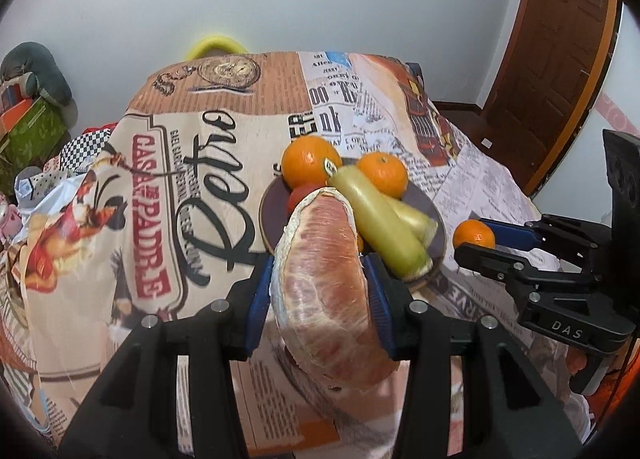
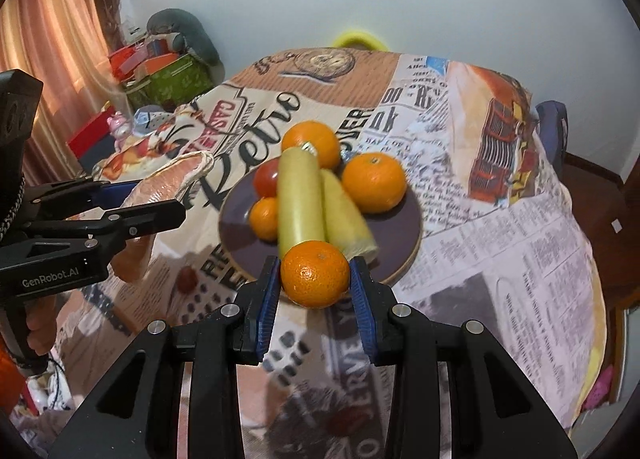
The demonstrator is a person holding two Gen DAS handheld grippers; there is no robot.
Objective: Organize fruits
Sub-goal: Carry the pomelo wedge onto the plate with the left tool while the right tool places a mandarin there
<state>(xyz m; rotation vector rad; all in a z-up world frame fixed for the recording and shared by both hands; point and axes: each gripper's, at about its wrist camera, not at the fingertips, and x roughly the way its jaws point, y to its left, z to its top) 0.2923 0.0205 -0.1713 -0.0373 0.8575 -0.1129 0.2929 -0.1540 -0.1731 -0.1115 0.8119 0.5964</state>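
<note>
My left gripper (image 1: pixel 320 295) is shut on a big peeled pomelo piece (image 1: pixel 324 287), pink with white pith, held above the table just left of the plate; it also shows in the right wrist view (image 2: pixel 168 179). My right gripper (image 2: pixel 314 279) is shut on a small mandarin (image 2: pixel 315 273), held at the plate's near edge; it also shows in the left wrist view (image 1: pixel 474 234). The dark round plate (image 2: pixel 392 231) holds two oranges (image 2: pixel 374 187), a small mandarin (image 2: pixel 265 218), a red tomato (image 2: pixel 267 178) and two pale green-yellow long fruits (image 2: pixel 301 203).
The table wears a printed retro newspaper cloth (image 2: pixel 520 243). A wooden door (image 1: pixel 552 51) stands at the right. Boxes and clutter (image 2: pixel 164 71) and a curtain (image 2: pixel 52 39) lie to the left. A yellow chair top (image 2: pixel 360 39) shows behind the table.
</note>
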